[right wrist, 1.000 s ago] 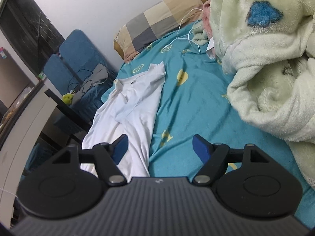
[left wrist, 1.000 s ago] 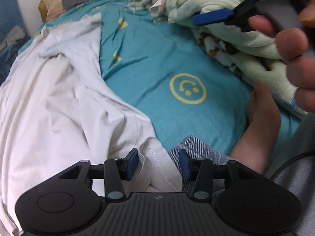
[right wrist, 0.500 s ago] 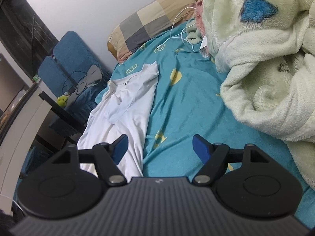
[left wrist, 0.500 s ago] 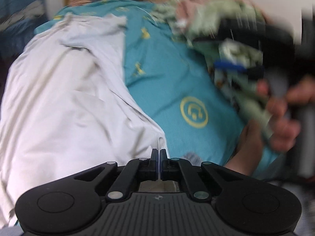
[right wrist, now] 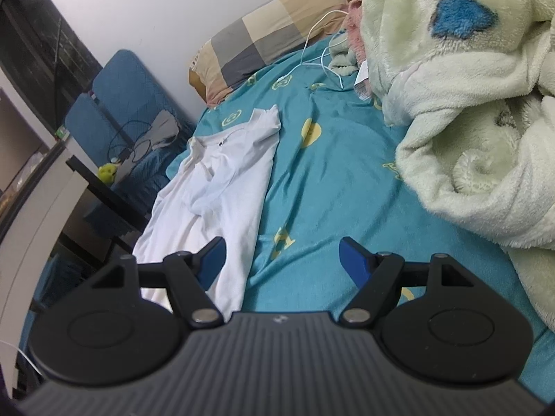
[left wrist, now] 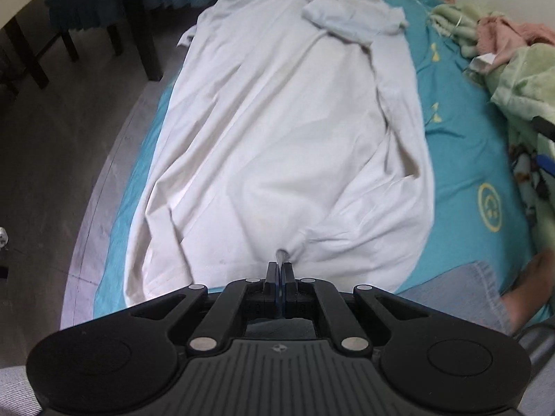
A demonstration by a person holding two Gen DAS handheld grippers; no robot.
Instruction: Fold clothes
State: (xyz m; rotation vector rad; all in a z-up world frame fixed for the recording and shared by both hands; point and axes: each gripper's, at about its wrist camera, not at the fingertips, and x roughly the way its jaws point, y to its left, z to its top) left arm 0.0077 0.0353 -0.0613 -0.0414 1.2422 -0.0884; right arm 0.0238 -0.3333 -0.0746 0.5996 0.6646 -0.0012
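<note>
A white shirt (left wrist: 284, 131) lies lengthwise along the left side of the teal bed sheet (left wrist: 461, 145), collar at the far end, one sleeve folded over near the top. My left gripper (left wrist: 280, 270) is shut on the shirt's near hem, a small pinch of white cloth sticking up between the blue pads. In the right wrist view the same shirt (right wrist: 222, 180) stretches away on the left. My right gripper (right wrist: 281, 256) hangs open above the sheet (right wrist: 329, 173), nothing between its blue fingers (right wrist: 350, 256).
A fluffy pale green blanket (right wrist: 468, 104) is heaped on the right of the bed. A checked pillow (right wrist: 267, 41) and a white cable (right wrist: 322, 52) lie at the head. Blue chairs (right wrist: 118, 104) and a dark table (left wrist: 135, 24) stand left of the bed. A person's jeans-clad leg (left wrist: 464, 298) rests at the near right.
The left gripper closed on the shirt's hem and swung left, dragging the hem with it, so the shirt now fills its view. The right gripper stayed still and open.
</note>
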